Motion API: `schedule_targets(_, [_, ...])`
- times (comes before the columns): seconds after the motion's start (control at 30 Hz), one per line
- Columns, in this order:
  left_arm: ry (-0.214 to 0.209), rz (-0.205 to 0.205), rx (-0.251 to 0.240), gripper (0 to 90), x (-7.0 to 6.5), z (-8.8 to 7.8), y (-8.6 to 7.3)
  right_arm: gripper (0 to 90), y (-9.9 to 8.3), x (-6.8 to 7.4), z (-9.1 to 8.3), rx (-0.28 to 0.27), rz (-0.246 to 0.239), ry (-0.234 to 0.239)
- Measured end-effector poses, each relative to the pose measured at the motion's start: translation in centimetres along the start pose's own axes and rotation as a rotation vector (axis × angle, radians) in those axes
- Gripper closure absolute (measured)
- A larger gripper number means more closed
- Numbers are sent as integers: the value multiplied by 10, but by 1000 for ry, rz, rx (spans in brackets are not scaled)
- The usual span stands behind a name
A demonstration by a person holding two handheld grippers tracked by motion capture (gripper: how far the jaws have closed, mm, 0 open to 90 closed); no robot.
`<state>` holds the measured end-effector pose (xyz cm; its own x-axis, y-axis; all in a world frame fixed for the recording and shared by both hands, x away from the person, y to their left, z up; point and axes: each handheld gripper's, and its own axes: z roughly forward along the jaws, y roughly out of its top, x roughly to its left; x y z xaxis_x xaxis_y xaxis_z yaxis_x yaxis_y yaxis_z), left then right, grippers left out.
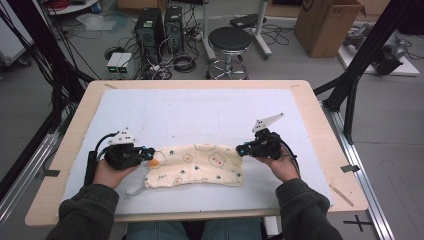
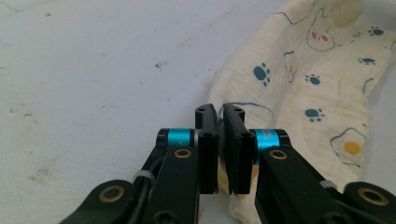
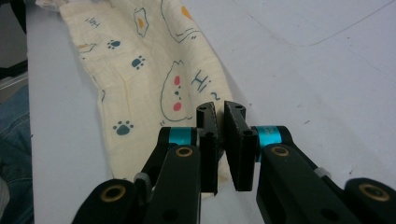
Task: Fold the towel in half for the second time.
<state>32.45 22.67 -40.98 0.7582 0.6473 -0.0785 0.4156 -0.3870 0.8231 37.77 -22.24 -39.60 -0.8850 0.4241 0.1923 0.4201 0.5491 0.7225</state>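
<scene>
High view: left gripper and right gripper fingers pinch the cloth ends; thin edge grips may slip.

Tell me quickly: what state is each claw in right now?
Left claw: shut on the cloth's edge.
Right claw: shut on the cloth's other end.

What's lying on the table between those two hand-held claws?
In the high view, a cream cloth printed with bears and paw prints stretches from the left claw to the right claw, each pinching one end.
</scene>
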Motion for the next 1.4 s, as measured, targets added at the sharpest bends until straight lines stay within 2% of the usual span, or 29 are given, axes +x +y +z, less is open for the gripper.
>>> schedule_targets(0.17, [-2, 20, -12, 838, -6, -4, -4, 844, -3, 5, -1, -1, -28, 9])
schedule_targets(0.6, [-21, 78, -10, 831, -20, -12, -7, 843, -14, 20, -2, 22, -45, 31])
schedule_targets(0.93, [-35, 89, 4, 827, -28, -13, -21, 840, -22, 30, 0, 40, -63, 43])
schedule_targets(1.27, [-46, 112, 26, 827, -34, -18, -30, 838, -33, 36, 4, 76, -72, 32])
schedule_targets(1.4, [-43, 115, 21, 828, -37, -21, -35, 838, -36, 37, 4, 79, -73, 25])
